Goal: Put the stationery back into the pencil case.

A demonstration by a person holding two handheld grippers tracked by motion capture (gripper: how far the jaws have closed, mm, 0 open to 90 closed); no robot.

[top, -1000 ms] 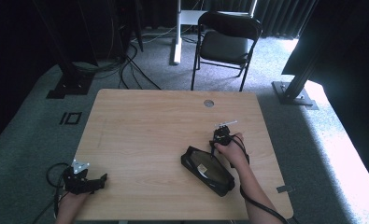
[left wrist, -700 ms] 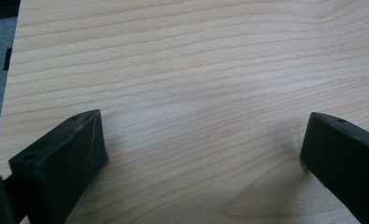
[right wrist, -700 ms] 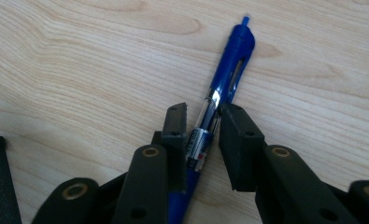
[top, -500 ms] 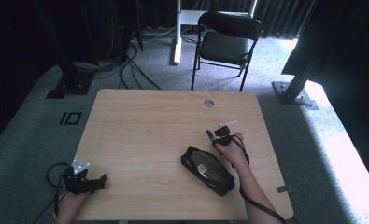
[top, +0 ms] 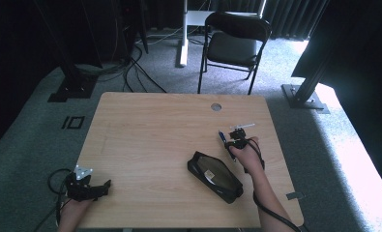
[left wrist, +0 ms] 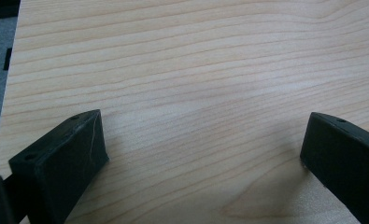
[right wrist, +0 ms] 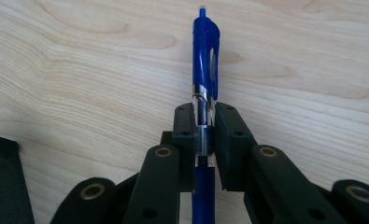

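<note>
A light wooden table (top: 145, 140) stands on grey carpet (top: 29, 140). Beyond it sits a black folding chair (top: 234, 41), with dark curtains (top: 295, 17) behind. Bright light falls at the right.

Dim and dark along the far side of the high view; blown-out daylight on the floor (top: 358, 159) at right. Softly, evenly lit desk (top: 150, 130), faint shadows. Sharp wood grain in both gripper views, near jaws slightly soft.
</note>
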